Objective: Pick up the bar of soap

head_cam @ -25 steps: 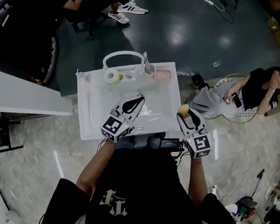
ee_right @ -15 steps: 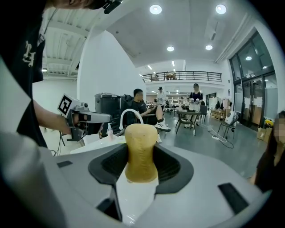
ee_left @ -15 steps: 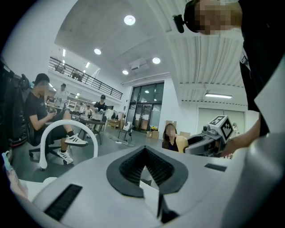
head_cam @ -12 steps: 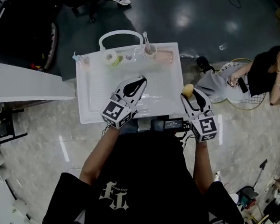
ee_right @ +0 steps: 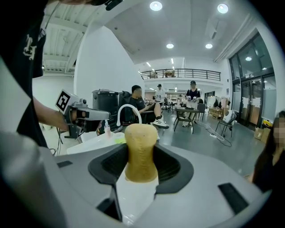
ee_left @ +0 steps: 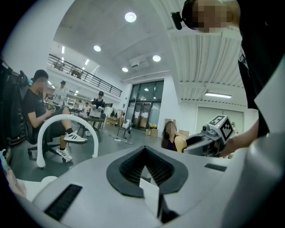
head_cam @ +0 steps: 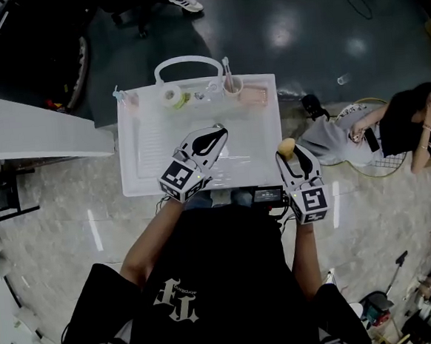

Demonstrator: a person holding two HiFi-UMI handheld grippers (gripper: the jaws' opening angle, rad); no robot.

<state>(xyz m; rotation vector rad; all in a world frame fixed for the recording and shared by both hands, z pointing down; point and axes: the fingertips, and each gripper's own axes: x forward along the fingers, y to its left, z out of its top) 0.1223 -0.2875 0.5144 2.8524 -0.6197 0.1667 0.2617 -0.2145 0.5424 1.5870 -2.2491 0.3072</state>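
Observation:
A tan bar of soap (ee_right: 140, 151) stands upright between the jaws of my right gripper (ee_right: 140, 180), which is shut on it. In the head view the soap (head_cam: 286, 148) and right gripper (head_cam: 290, 154) hang just past the right rim of the white sink basin (head_cam: 147, 147). My left gripper (head_cam: 213, 138) is over the basin's middle, shut with nothing in it. The left gripper view shows its jaws (ee_left: 144, 171) together, with the soap (ee_left: 180, 143) off to the right.
A white arched faucet (head_cam: 187, 61) stands at the basin's far rim, beside a cup with a toothbrush (head_cam: 231, 103), a pink dish (head_cam: 254, 95) and a small roll (head_cam: 171, 97). A white counter (head_cam: 34, 133) lies left. A person (head_cam: 390, 131) sits on the floor at right.
The head view has shifted a little. Both grippers keep about the same places relative to the basin, and the soap stays in the right gripper.

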